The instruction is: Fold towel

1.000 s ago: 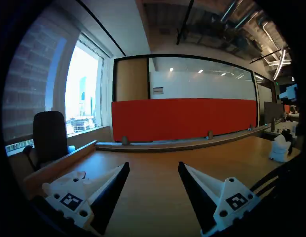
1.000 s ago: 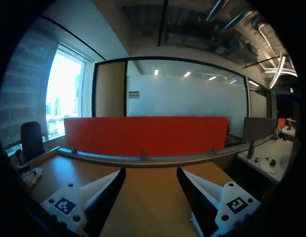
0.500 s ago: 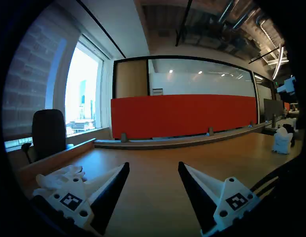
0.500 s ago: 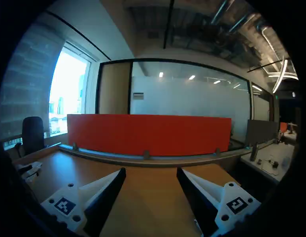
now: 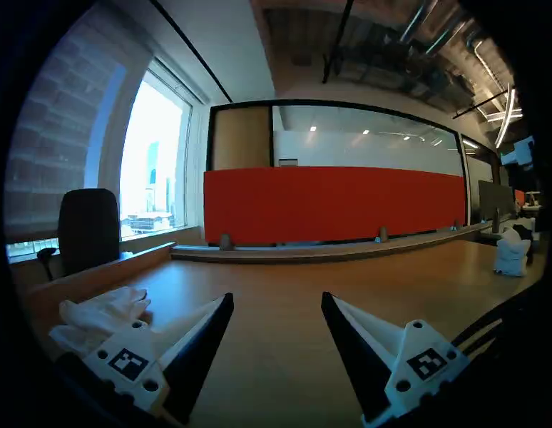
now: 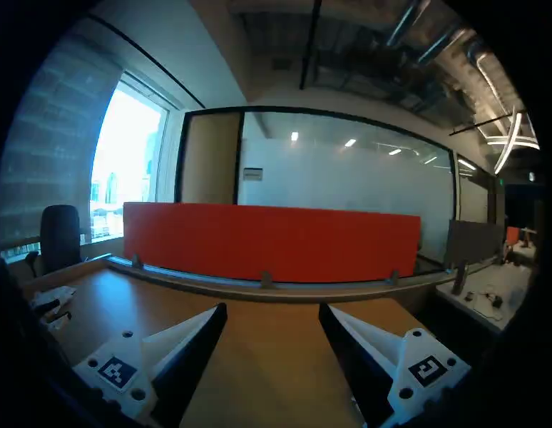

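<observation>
- The crumpled white cloth towel (image 5: 98, 314) is lying on the light brown wooden bench (image 5: 290, 274), just beside the outer edge of the left gripper (image 5: 276, 297) and not between its fingers (image 5: 205, 335). Closing from here would probably be catching only air.
- The towel is lying bunched rather than flat. A pinch is therefore likely to be gathering several layers instead of one corner, and that would be making the fold uneven.
- The right gripper (image 6: 272, 307) is pointing at bare bench, well apart from the towel. If only one gripper is lifting, the cloth may be dragging or twisting.
- The left gripper's fingers are standing wide apart, holding nothing. I cannot tell whether they are touching the bench.
- The right gripper's fingers (image 6: 194, 349) are also standing wide apart, with only bare wood showing between them.
- Farther along the bench, at the right of the left gripper view, a small white lumpy object (image 5: 511, 253) is sitting; it is too small to identify.
- Beyond the bench, a long orange-red divider panel (image 5: 333, 203) is running across, with a black office chair (image 5: 87, 228) and a bright window (image 5: 151, 178) to its left.
</observation>
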`<action>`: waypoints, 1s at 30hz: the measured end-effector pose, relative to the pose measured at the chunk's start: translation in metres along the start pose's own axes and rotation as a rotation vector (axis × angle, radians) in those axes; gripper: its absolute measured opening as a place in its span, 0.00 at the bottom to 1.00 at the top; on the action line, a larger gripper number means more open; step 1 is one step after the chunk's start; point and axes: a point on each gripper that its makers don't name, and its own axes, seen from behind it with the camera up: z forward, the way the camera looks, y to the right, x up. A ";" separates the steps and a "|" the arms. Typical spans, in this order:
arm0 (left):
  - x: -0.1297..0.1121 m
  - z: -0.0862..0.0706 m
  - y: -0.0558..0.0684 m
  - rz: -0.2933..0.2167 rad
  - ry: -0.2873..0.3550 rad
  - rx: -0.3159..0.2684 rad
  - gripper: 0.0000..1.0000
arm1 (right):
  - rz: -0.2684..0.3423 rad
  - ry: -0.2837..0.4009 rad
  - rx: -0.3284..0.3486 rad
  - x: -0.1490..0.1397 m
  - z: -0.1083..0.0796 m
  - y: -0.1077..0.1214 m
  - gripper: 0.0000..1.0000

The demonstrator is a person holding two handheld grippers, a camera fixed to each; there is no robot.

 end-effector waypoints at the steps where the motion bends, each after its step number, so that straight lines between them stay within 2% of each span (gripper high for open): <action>1: 0.000 0.000 0.000 -0.005 0.000 -0.001 0.91 | -0.001 0.000 -0.001 0.000 0.000 0.000 1.00; 17: -0.002 0.003 -0.001 -0.008 -0.003 -0.005 0.91 | -0.004 0.017 0.014 0.003 -0.002 0.001 1.00; 30: -0.004 0.003 0.000 -0.007 -0.002 -0.005 0.91 | 0.005 0.051 0.007 0.000 -0.002 0.014 1.00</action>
